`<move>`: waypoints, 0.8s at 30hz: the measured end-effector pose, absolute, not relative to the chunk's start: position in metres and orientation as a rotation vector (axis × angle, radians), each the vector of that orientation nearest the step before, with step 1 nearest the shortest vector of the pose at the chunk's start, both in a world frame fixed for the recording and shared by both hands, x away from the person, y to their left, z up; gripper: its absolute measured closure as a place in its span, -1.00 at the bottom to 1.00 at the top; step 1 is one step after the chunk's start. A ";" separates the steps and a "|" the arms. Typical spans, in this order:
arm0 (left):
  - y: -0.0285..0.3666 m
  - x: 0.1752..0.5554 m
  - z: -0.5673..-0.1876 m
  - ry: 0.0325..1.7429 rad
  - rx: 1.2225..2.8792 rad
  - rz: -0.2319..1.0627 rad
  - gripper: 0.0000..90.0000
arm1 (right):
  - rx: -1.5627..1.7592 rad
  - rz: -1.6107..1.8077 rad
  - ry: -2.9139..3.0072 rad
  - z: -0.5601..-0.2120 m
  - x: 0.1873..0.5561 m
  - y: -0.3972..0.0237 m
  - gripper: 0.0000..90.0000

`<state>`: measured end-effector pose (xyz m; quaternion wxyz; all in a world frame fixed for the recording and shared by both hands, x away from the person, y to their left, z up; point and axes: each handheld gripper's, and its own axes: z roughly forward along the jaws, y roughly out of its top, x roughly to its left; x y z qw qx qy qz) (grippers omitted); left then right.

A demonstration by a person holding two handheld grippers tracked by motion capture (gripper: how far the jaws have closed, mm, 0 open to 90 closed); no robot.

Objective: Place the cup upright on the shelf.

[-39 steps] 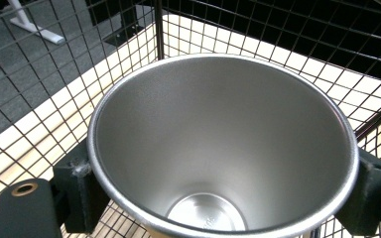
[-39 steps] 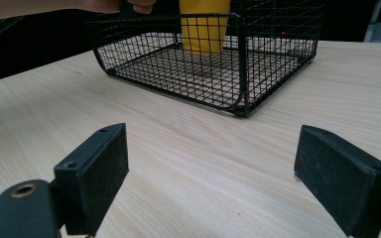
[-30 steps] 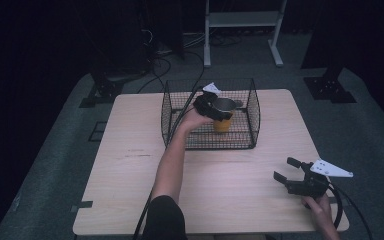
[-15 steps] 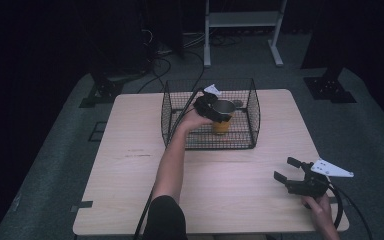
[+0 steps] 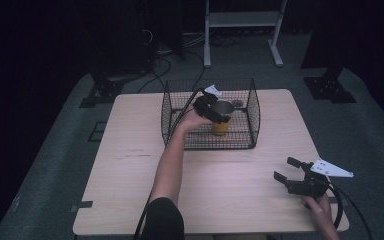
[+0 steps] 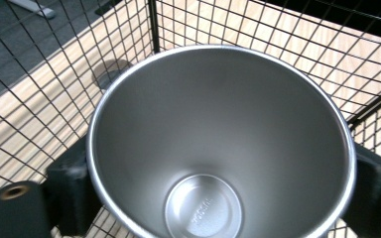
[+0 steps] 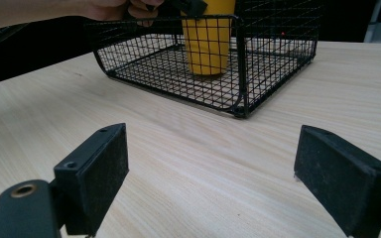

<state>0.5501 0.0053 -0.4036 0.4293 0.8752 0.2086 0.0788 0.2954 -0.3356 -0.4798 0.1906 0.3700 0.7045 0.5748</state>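
The left gripper (image 5: 219, 114) reached over the near wall of the black wire basket (image 5: 252, 107) at the far middle of the worktop (image 5: 130, 165), and its jaws were clamped on a yellow steel tumbler (image 5: 222, 119). In the left gripper view the tumbler (image 6: 218, 144) stood upright between the two jaws, one pressed to each side just below its rim, and its bare silver inside faced the camera, with the basket's mesh (image 6: 54, 74) around and beneath it. In the right gripper view the tumbler's yellow body (image 7: 206, 39) stood on the basket floor, inside the basket (image 7: 258, 64), near its middle.

The right gripper (image 5: 294, 175) sat at the near right of the worktop, well apart from the basket, held in the person's right hand (image 5: 322, 212). Its jaws stood wide apart with nothing between them, low over the bare wood (image 7: 213, 163), and pointed towards the basket.
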 end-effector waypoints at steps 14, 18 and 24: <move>0.004 0.548 -0.401 0.517 2.150 0.205 -0.95 | 1.020 1.604 1.992 -0.480 0.295 -0.334 -0.72; 0.004 0.547 -0.398 0.513 2.144 0.221 -0.95 | 1.019 1.598 1.994 -0.480 0.295 -0.334 -0.72; 0.008 0.547 -0.392 0.505 2.101 0.223 -0.96 | 1.020 1.598 1.995 -0.480 0.295 -0.334 -0.72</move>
